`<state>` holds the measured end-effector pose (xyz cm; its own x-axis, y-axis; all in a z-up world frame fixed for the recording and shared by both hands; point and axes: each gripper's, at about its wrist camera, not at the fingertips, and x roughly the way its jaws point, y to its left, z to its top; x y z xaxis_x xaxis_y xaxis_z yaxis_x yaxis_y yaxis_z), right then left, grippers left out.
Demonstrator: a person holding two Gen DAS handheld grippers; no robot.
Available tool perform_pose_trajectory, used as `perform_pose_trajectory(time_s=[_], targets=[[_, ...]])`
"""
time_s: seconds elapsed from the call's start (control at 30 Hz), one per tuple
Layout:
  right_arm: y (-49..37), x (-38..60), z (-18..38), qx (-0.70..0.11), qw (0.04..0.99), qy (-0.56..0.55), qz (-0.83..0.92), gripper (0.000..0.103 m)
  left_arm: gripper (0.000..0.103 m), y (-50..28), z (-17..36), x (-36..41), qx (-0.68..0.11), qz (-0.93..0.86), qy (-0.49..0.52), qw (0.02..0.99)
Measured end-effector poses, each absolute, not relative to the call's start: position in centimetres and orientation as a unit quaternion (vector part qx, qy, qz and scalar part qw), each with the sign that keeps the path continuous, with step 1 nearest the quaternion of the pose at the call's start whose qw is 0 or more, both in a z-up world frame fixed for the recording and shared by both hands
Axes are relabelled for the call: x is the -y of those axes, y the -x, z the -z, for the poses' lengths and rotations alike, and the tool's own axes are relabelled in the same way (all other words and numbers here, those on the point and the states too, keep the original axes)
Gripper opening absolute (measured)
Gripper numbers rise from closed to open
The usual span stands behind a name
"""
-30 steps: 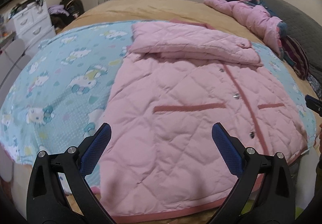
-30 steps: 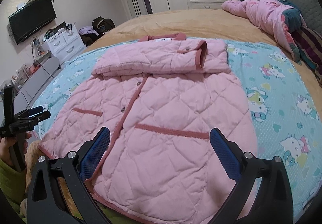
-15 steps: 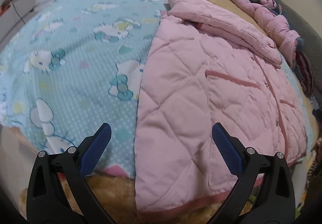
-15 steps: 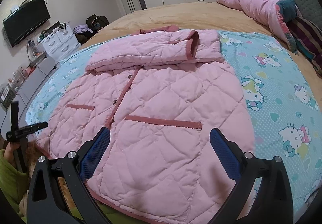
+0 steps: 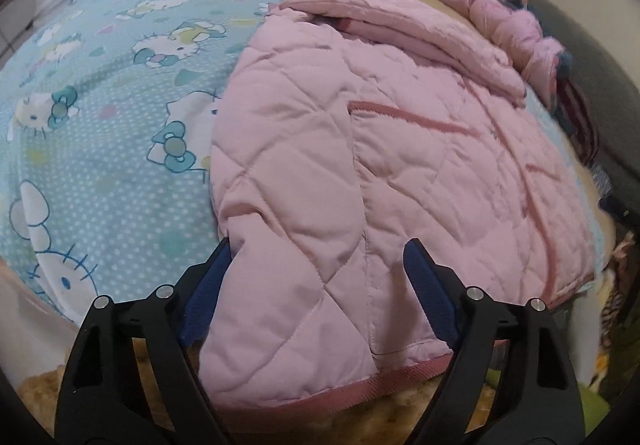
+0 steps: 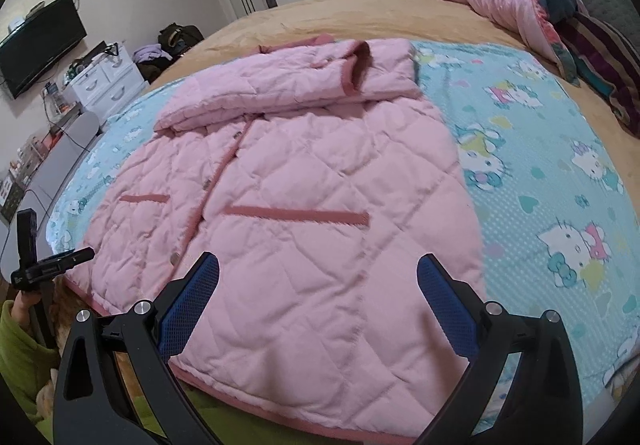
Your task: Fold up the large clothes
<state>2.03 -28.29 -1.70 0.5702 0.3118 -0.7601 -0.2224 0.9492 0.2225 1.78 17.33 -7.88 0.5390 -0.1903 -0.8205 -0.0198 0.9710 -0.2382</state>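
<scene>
The jaws of the left gripper (image 5: 318,269) had just been closing around the near hem corner of the pink quilted jacket (image 5: 400,165), not yet clamping; the right gripper (image 6: 318,291) stood wide open above the hem. The jacket's long axis ran near to far, collar far.

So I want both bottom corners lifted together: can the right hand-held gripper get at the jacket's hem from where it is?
Probably yes: the right hand-held gripper stands open just above the pink jacket, and its hem lies uncovered below it.
</scene>
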Motion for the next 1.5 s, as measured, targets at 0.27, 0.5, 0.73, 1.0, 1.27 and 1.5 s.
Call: perform_pose_trajectory(time_s=[0.27, 0.5, 0.73, 1.0, 1.27, 1.5], targets=[[-0.1, 31.0, 4.0, -0.502, 0.850, -0.060, -0.147, 0.099, 0.046, -1.1, 7.5, -18.4, -0.453, 0.038, 0.136, 0.880], [1.4, 33.0, 6.4, -0.538, 0.829, -0.064, -0.138, 0.099, 0.045, -1.0, 7.5, -18.4, -0.457, 0.033, 0.133, 0.879], [1.7, 34.2, 9.8, -0.569, 0.798, -0.118, -0.158, 0.099, 0.055, -0.9, 7.6, -17.8, -0.468, 0.026, 0.111, 0.877], [4.0, 34.3, 6.7, -0.514, 0.829, -0.098, -0.199, 0.029, 0.077, -0.2, 8.0, -18.9, -0.481, 0.019, 0.129, 0.867], [3.3, 34.7, -0.6, -0.375, 0.873, -0.141, -0.278, 0.018, 0.050, 0.2, 8.4, -18.6, -0.492, 0.027, 0.126, 0.861], [1.3, 34.8, -2.0, -0.328, 0.884, -0.174, -0.285, 0.017, 0.019, 0.4, 6.8, -18.2, -0.463, 0.042, 0.138, 0.874]])
